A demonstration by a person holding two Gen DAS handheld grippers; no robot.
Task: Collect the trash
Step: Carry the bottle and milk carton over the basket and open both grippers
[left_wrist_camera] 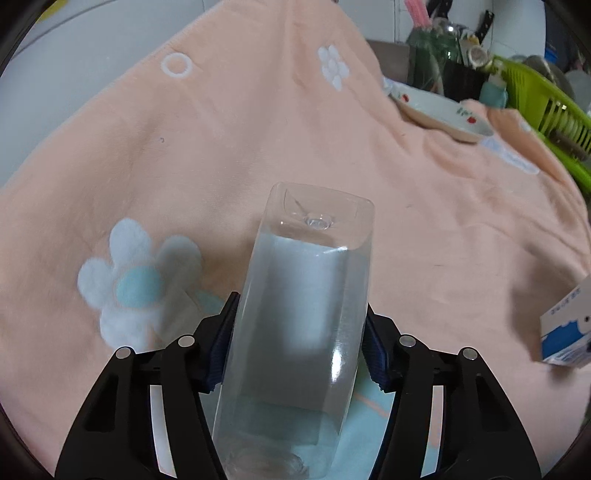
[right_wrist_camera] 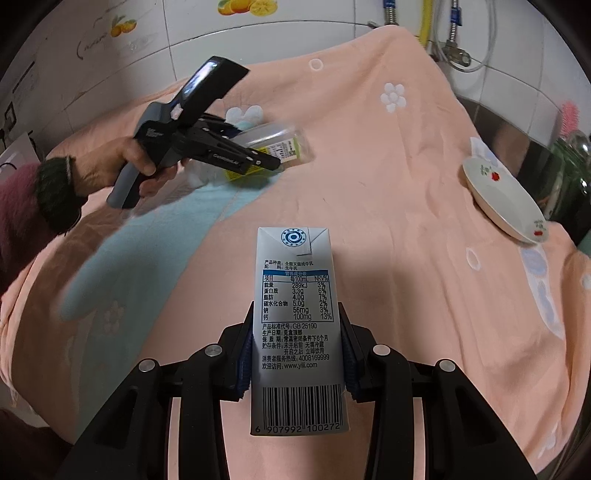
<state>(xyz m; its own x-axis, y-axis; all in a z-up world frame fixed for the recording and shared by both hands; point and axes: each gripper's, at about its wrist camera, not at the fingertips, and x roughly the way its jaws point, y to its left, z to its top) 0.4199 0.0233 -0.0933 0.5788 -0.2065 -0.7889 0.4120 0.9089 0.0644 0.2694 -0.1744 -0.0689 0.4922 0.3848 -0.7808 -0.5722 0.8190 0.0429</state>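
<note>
1. Peach flowered blanket [right_wrist_camera: 388, 177] covers the whole work surface, with white tiled wall [right_wrist_camera: 280, 33] behind it; we take the white dish [right_wrist_camera: 502, 201] at the blanket's right edge as our landmark.

2. Left gripper [left_wrist_camera: 299, 347]: clenched on a clear plastic bottle [left_wrist_camera: 303, 310], pads pressing both of its sides. In the right wrist view the same bottle [right_wrist_camera: 273, 147] sits far left of the dish, held lying over and, we judge, lifted off the blanket. The person's left hand [right_wrist_camera: 144, 162] grips the tool's handle.

3. Right gripper [right_wrist_camera: 297, 354]: clamped on a milk carton [right_wrist_camera: 295, 314], left of and nearer to us than the dish. Whether its far end touches the blanket, we cannot tell. The left wrist view catches a corner of this carton [left_wrist_camera: 565, 332] at its right edge.

4. Progress, in our judgement: both visible pieces of trash are picked up. No bin or bag appears in either view, so depositing them remains outstanding. We see no further loose trash on the blanket.

5. Surroundings: beyond the dish stand a green basket [left_wrist_camera: 546, 103] and a holder of utensils [left_wrist_camera: 461, 74]; pipes and hoses [right_wrist_camera: 450, 40] hang on the wall behind the dish.

6. Obstructions: none between the two grippers. The dish and the clutter behind it would crowd any move to the right.
</note>
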